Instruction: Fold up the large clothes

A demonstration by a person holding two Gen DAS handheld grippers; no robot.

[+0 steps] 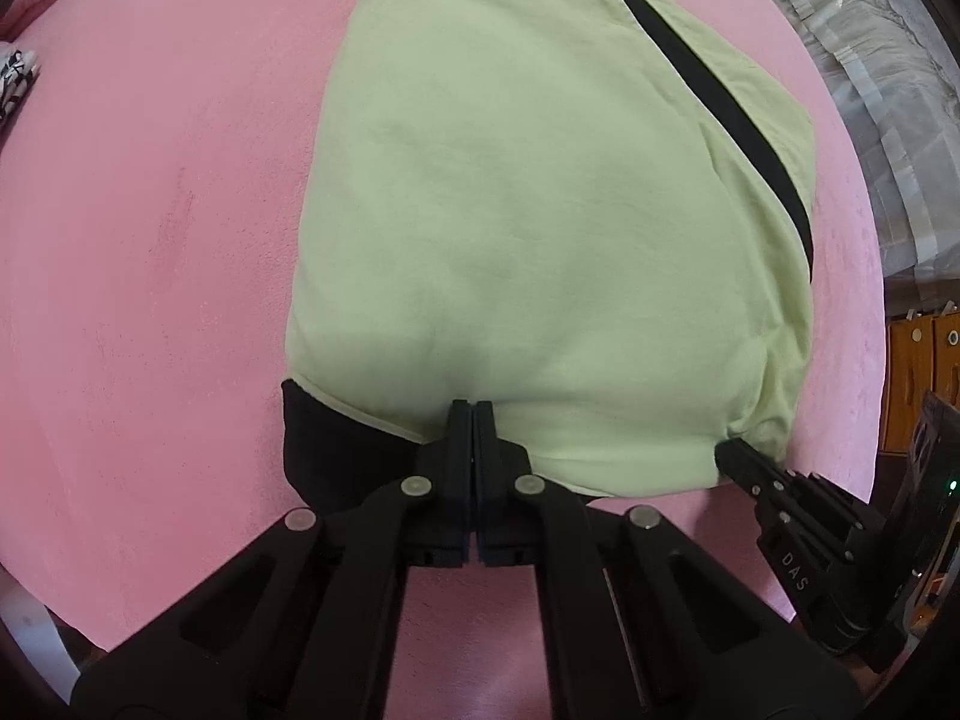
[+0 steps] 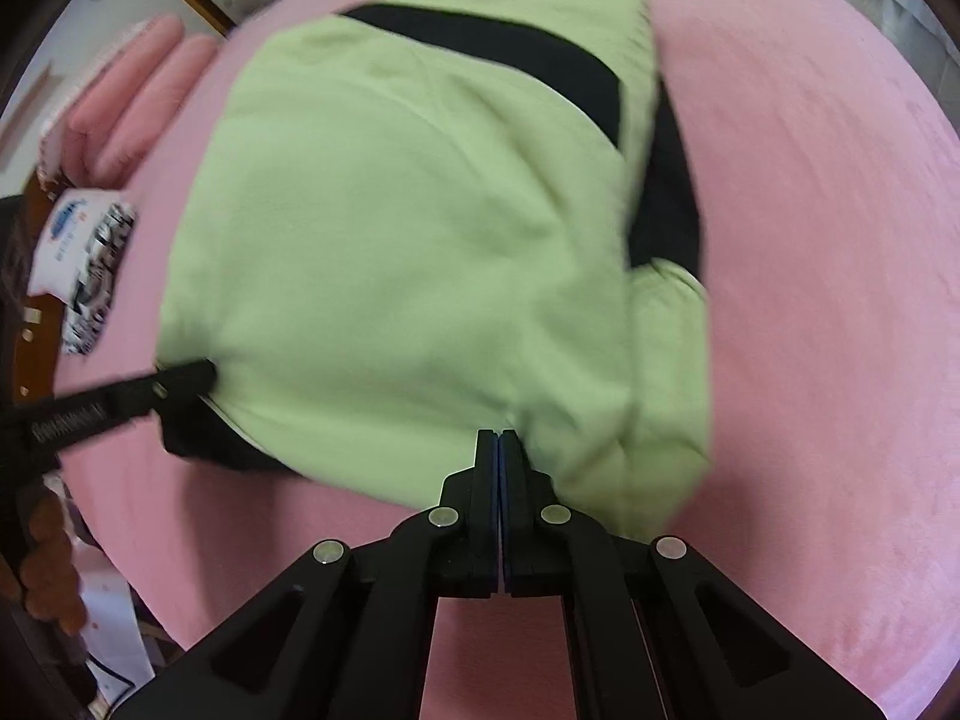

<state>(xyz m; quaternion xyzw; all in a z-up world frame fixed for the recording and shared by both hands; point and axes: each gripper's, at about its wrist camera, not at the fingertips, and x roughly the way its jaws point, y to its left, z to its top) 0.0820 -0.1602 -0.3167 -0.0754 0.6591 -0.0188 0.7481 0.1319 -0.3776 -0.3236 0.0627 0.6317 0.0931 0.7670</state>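
Note:
A light green garment (image 1: 540, 210) with a black stripe (image 1: 708, 78) lies folded on a pink bed cover (image 1: 150, 240). A black part (image 1: 324, 438) sticks out under its near left corner. My left gripper (image 1: 472, 408) points down at the near hem, shut on the green fabric beside that black part. In the right wrist view the garment (image 2: 390, 240) is blurred. My right gripper (image 2: 498, 435) is shut on the puckered near right corner. Each gripper shows in the other's view: the right gripper (image 1: 726, 453) at the bunched corner, the left gripper (image 2: 207, 373) at the near left edge.
Pink pillows (image 2: 132, 90) lie at the far left of the bed, with a black-and-white patterned item (image 2: 90, 276) beside them. Pale grey bedding (image 1: 870, 60) lies past the bed's right edge, above a wooden cabinet (image 1: 912, 360). The bed's near edge runs just below both grippers.

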